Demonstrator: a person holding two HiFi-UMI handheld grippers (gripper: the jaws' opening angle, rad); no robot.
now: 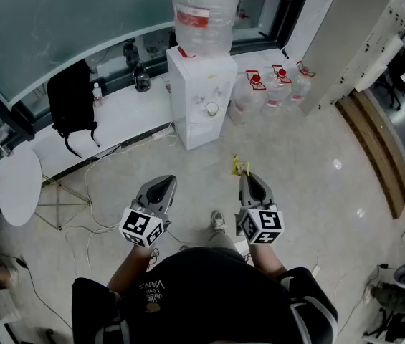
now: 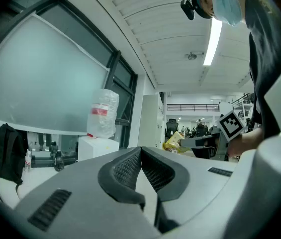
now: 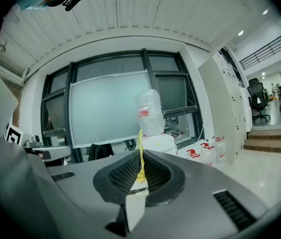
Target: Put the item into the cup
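At lower centre of the head view, two claws side by side at waist height, over pale floor [image 1: 310, 185]. On the right, right claw [image 1: 247, 178] clamped shut on a thin yellow packet [image 1: 239, 166], with most of the packet poking past the tips toward the top of the frame. Same story in the right gripper view: strip pinched edge-on between the ribbed pads, standing upright at frame centre. On the left, left claw [image 1: 168, 183] closed too, pads meeting in the left gripper view with nothing between them.

Toward upper centre, a white water dispenser [image 1: 201, 120] with a big bottle [image 1: 203, 13] on top, well apart from both claws. On its front ledge, a small round thing [image 1: 211, 109], perhaps the cup, too small to tell. Beside it on the right, spare bottles [image 1: 274, 84] on the floor; to the left, a table [image 1: 120, 117] with a black backpack [image 1: 73, 102] slumped on it.

Judging by looks: very light, flat and floppy, probably crinkly film, so no squeeze worth worrying over but easy to bend or flutter. Best kept pinched at one end, as now, leaving the long free end to lead into the cup mouth. Likely to cling to a pad on release, or drift past the rim if let go from high up.
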